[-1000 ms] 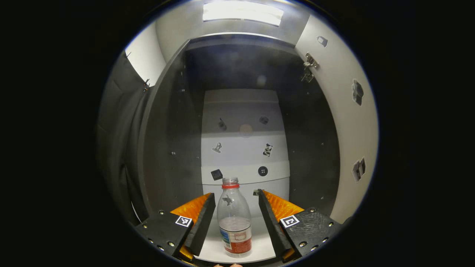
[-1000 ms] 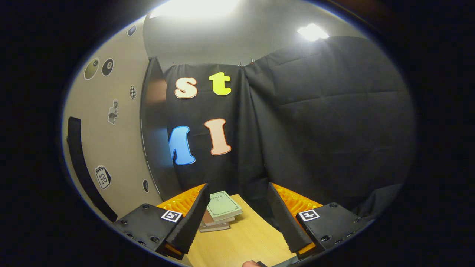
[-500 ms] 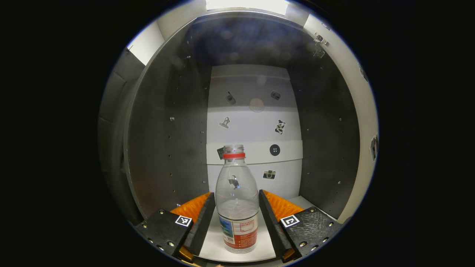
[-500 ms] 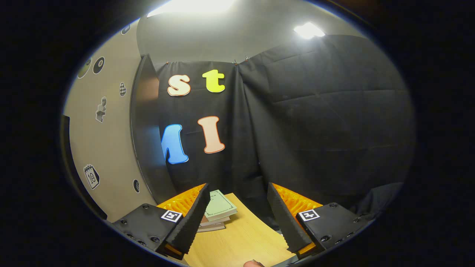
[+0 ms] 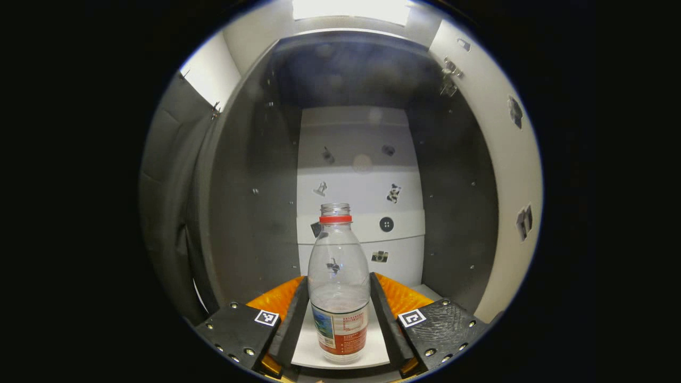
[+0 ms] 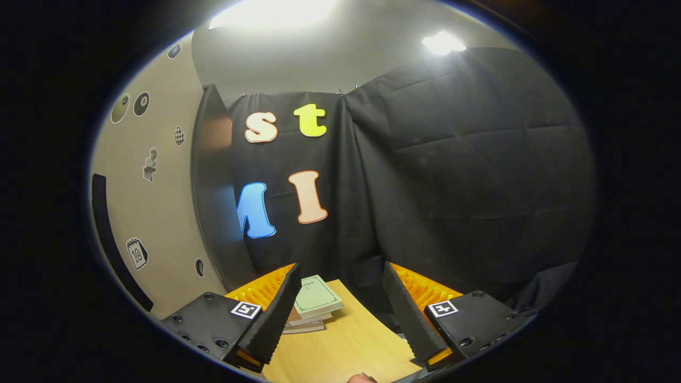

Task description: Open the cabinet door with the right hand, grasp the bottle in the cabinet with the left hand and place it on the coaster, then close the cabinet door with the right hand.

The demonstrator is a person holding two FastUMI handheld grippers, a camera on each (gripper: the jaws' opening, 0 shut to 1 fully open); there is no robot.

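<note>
A clear plastic bottle [image 5: 339,276] with a red neck ring, no cap and a red-and-blue label stands upright on the white shelf [image 5: 306,348] of the dark cabinet [image 5: 250,186]. My left gripper [image 5: 339,275] is shut on the bottle, one finger pressed against each side of its lower body. The cabinet door [image 5: 500,159] stands open to the right, with its hinge [image 5: 447,80] near the top. In the right gripper view, my right gripper [image 6: 340,271] is open and holds nothing, above a wooden table [image 6: 346,346]. The door's outer face [image 6: 154,213] with its black handle [image 6: 114,244] lies to its left.
The cabinet's white back panel [image 5: 362,186] carries small stickers. A stack of books [image 6: 316,300] lies on the wooden table near the black cloth wall [image 6: 452,175]. A fingertip [image 6: 362,379] shows at the bottom edge of the right gripper view.
My left gripper moved into the cabinet around the bottle and its fingers closed onto the bottle's sides. The right gripper stayed open and only swayed slightly.
</note>
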